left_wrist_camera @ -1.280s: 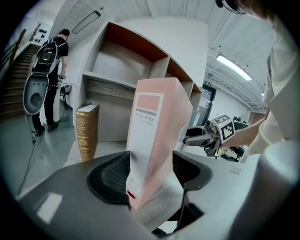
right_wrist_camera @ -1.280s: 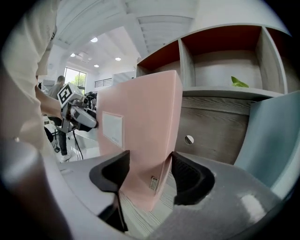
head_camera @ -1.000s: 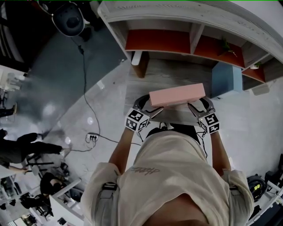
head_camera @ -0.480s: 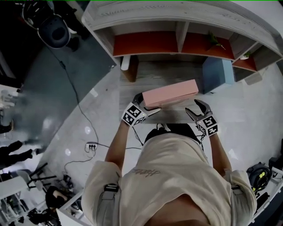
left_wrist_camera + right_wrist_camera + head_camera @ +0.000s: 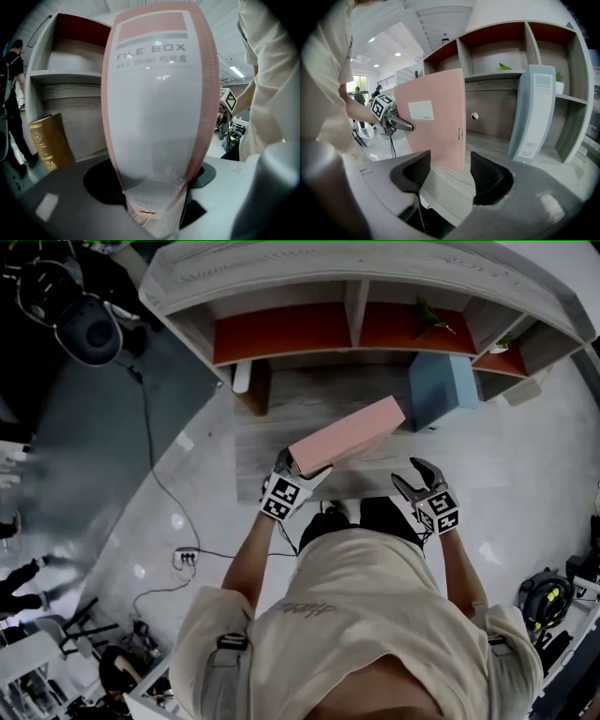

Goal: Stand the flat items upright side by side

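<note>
Closest to the camera on the head is the person's pale shirt [image 5: 366, 615], with one arm going out on each side

The left gripper [image 5: 302, 468] has hold of the pink box [image 5: 347, 435]. It holds the box by its thin near end. The gripper's two jaws have just been closing, and the box is between them. They press on both sides of that end. The jaws stand quite wide, because the box end is wide. In the left gripper view the box fills the middle, with the words FILE BOX printed near the top

The right gripper [image 5: 412, 479] holds nothing. Its jaws are apart, with only bare desk to see between them. It sits a little way off to the right of the pink box and does not touch it

The pink box stands up on its long thin edge on the wooden desk [image 5: 258, 451]. In the head view it runs on a slant from the left gripper up toward the right

Past its far end stands a blue box [image 5: 441, 390], upright at the back of the desk. The right gripper view shows a gap between the two boxes

At the back left of the desk a brown book [image 5: 49, 140] leans against the wall of the shelf

Farthest away is the shelf [image 5: 281, 282], with red back walls and a small green plant [image 5: 427, 313] inside
</note>
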Demonstrator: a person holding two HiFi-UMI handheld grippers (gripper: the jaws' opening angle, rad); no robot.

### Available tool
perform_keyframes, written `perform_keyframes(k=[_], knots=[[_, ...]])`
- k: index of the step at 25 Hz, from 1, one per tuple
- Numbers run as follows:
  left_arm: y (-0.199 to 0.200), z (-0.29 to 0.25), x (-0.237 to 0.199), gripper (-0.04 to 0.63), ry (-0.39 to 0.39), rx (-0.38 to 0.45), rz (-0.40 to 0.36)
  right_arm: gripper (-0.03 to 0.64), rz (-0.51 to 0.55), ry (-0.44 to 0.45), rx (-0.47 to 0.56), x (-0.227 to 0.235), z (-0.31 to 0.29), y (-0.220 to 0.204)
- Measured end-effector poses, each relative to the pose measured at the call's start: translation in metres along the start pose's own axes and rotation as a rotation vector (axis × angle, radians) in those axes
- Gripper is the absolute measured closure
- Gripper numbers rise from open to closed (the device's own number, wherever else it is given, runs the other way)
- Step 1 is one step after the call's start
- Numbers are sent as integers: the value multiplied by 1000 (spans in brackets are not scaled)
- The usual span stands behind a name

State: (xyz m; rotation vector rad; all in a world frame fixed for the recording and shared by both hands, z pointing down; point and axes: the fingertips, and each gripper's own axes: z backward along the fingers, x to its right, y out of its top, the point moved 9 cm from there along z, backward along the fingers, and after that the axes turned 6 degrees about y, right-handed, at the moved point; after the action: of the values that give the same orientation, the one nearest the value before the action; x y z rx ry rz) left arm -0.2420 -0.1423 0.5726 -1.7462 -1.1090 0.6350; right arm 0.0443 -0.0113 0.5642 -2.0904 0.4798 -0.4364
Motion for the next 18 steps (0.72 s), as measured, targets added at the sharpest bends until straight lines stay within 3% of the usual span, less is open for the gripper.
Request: perform_keyframes(k=[10,18], knots=[[21,-39,46,236,197,-37,119,351,-19,-4,15,30,30,-15],[50,-89,88,235,340,-137,277,351,-44,1,43,79,63,-38]])
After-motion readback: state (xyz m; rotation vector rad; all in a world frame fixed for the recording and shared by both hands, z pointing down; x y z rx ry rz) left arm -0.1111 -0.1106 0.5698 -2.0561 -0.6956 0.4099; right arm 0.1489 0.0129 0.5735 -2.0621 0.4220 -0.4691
